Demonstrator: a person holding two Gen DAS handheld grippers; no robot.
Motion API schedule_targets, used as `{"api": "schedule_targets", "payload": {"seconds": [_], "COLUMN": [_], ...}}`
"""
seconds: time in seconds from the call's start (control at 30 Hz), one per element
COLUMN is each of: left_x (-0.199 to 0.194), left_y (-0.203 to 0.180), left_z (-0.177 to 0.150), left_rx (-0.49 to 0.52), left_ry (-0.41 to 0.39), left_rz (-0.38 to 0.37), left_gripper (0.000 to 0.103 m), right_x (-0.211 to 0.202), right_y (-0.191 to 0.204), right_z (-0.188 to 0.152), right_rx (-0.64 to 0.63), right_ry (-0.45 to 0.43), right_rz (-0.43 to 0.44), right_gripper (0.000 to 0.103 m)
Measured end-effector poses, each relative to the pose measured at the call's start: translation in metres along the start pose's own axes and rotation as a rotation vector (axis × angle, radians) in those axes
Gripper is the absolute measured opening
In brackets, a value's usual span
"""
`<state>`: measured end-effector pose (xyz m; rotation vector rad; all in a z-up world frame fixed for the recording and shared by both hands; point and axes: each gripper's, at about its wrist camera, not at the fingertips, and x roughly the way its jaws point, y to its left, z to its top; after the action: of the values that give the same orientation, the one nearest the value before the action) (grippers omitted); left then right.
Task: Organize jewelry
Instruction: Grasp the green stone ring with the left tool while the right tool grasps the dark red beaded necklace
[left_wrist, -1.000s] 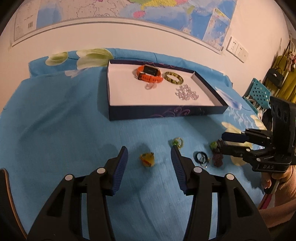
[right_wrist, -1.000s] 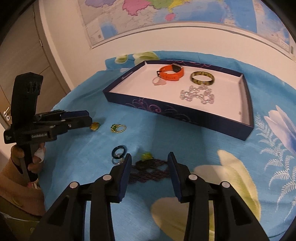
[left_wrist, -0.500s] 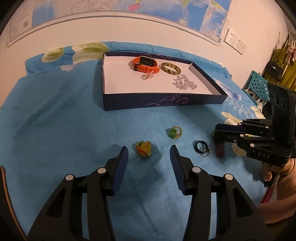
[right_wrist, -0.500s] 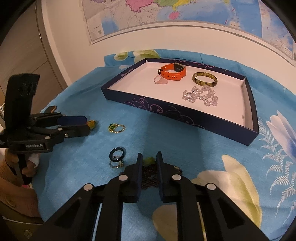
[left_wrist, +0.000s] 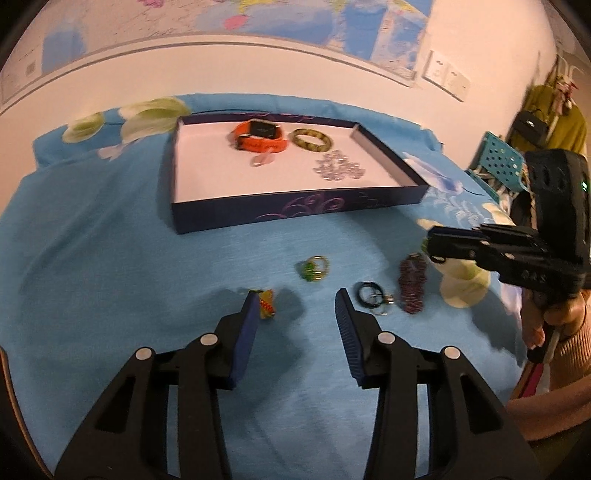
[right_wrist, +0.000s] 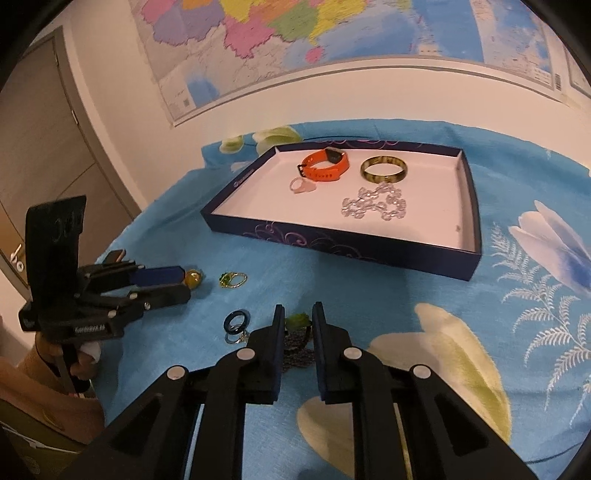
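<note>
Cloth: blue flowered cloth (right_wrist: 424, 295) covers the whole work surface.
Map: wall map (right_wrist: 332, 33) hangs at 12 o'clock, above the cloth.
Tray: dark blue box tray (right_wrist: 369, 249) with a white floor sits on the cloth toward 12 o'clock in both views.
Left gripper (left_wrist: 295, 306): fingers spread wide apart, holding nothing; the yellow charm (left_wrist: 266, 303) lies just beside the inner face of its left finger, at 11 o'clock from the gap. Whether they touch I cannot tell.
Right gripper (right_wrist: 298, 325): fingers drawn close, clamped on the dark beaded bracelet (right_wrist: 295, 350), whose green end (right_wrist: 297, 320) pokes out between the tips at 12 o'clock. In the left view the bracelet (left_wrist: 412, 286) trails down from those tips onto the cloth.
Orange watch (right_wrist: 325, 167): in the tray, far left part.
Green bangle (right_wrist: 384, 173): in the tray, at 3 o'clock of the watch.
Clear bead strand (right_wrist: 375, 205): in the tray, at 6 o'clock of the bangle.
Pink ring (right_wrist: 301, 185): in the tray, at 7 o'clock of the watch.
Dark ring (right_wrist: 236, 321): on the cloth at 9 o'clock of the right fingertips, a smaller ring touching it.
Green-stone ring (right_wrist: 232, 279): on the cloth between the charm and the tray.
</note>
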<state>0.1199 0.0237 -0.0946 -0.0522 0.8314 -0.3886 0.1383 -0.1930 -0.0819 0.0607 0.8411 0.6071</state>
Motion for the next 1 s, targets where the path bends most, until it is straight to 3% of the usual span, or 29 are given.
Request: {"api": "schedule_targets", "payload": {"seconds": [0.4,0.67,1.0], "left_x": [0.003,0.004,0.010], "left_y": [0.001,0.006,-0.011], "left_z": [0.001,0.004,0.023], "left_rx": [-0.012,-0.010,0.082], "left_ry": [0.005,-0.001,-0.024], "left_rz": [0.022,0.040,0.018], "left_gripper": [0.041,0.041,0.041], "right_x": [0.008,0.018,0.020], "right_y": [0.011,0.010,0.001], "right_z": [0.002,0.005,0.008], "right_rx": [0.000,0.012,0.051], "right_ry": [0.003,0.004,-0.005], "right_rz": [0.072,0.056,0.065], "right_gripper": [0.013,0.013,0.013]}}
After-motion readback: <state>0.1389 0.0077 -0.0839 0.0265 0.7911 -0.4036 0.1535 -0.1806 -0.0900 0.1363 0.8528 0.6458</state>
